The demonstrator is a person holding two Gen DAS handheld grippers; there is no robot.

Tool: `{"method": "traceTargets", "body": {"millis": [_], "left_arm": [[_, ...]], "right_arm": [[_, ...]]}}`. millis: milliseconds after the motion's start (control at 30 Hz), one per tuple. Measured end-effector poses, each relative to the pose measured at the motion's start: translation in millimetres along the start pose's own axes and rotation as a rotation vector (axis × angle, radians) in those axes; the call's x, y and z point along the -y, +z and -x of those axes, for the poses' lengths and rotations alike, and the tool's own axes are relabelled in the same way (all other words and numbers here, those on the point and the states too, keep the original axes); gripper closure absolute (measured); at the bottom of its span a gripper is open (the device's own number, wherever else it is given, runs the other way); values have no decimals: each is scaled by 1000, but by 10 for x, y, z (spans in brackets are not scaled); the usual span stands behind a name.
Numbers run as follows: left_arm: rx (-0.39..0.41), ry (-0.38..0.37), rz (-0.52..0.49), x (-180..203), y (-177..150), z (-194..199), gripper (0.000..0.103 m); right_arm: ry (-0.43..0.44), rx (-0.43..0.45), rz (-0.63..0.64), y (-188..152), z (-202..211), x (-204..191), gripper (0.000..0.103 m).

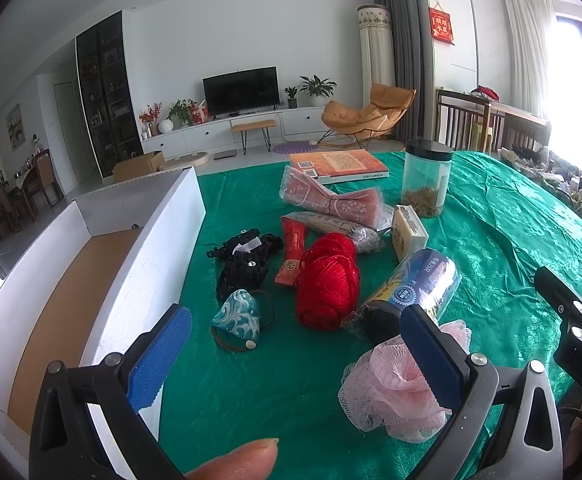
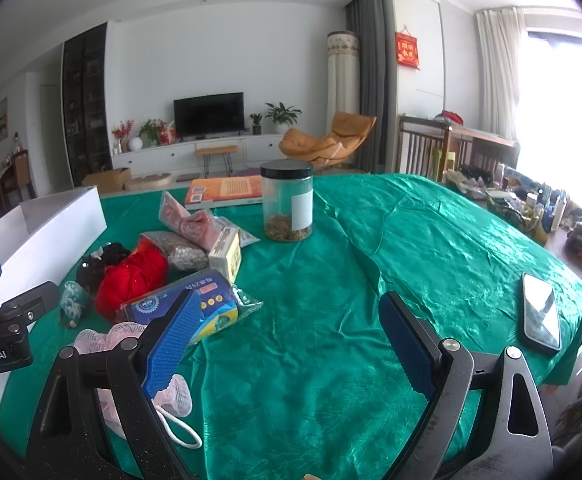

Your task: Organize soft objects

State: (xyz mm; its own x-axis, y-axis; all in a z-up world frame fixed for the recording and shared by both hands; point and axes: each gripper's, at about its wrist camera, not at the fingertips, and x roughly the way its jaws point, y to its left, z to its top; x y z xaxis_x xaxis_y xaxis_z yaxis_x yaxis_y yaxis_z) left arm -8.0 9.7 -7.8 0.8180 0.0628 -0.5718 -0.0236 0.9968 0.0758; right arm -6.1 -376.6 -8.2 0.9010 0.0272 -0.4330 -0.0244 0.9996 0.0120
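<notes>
Currently, by my judgement, the sorting has not begun: the white open-topped cardboard box (image 1: 163, 236) at the left of the table shows only its bare brown floor where I can see into it, and every soft item lies outside it on the green satin tablecloth (image 1: 491, 216). My left gripper (image 1: 295, 354) hangs low over the near edge of the cloth with its blue pads spread wide and nothing between them; my right gripper (image 2: 287, 338) is likewise spread wide and empty. The soft candidates sit in a cluster between box and table centre: a pink mesh bath pouf (image 1: 395, 392) just beside the left gripper's right pad, a red ball of yarn (image 1: 329, 280), a black lace bundle (image 1: 243, 264), a teal-and-white patterned hair tie (image 1: 237, 318) and a pink floral fabric in clear wrap (image 1: 331, 200). Harder items remain mixed in: a clear plastic jar with a black lid (image 1: 427, 178), an orange-covered book (image 1: 339, 164) and a blue-and-yellow wrapped roll (image 1: 415, 292). The left wrist view alone shows the box floor, the hair tie and the lace clearly. The right wrist view alone shows a smartphone (image 2: 541, 312) lying face-up near the right table edge, the white cord loop of the pouf, and the left gripper's body beside the box wall.
</notes>
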Motion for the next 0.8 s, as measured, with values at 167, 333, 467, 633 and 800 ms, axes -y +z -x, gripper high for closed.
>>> {"method": "traceTargets", "body": {"millis": [167, 333, 467, 633, 800], "left_arm": [[-1, 0, 1, 1, -3, -3, 0], [-1, 1, -1, -1, -4, -3, 0], [-1, 1, 1, -1, -4, -3, 0], [-2, 0, 0, 0, -2, -4, 0], [-1, 1, 1, -2, -3, -4, 0]], "right_arm": [[0, -1, -1, 0, -1, -3, 11], [0, -3, 0, 2, -2, 4, 11], [0, -5, 0, -1, -19, -3, 11], [1, -6, 0, -8, -20, -5, 11], [1, -7, -1, -9, -22, -10, 11]]}}
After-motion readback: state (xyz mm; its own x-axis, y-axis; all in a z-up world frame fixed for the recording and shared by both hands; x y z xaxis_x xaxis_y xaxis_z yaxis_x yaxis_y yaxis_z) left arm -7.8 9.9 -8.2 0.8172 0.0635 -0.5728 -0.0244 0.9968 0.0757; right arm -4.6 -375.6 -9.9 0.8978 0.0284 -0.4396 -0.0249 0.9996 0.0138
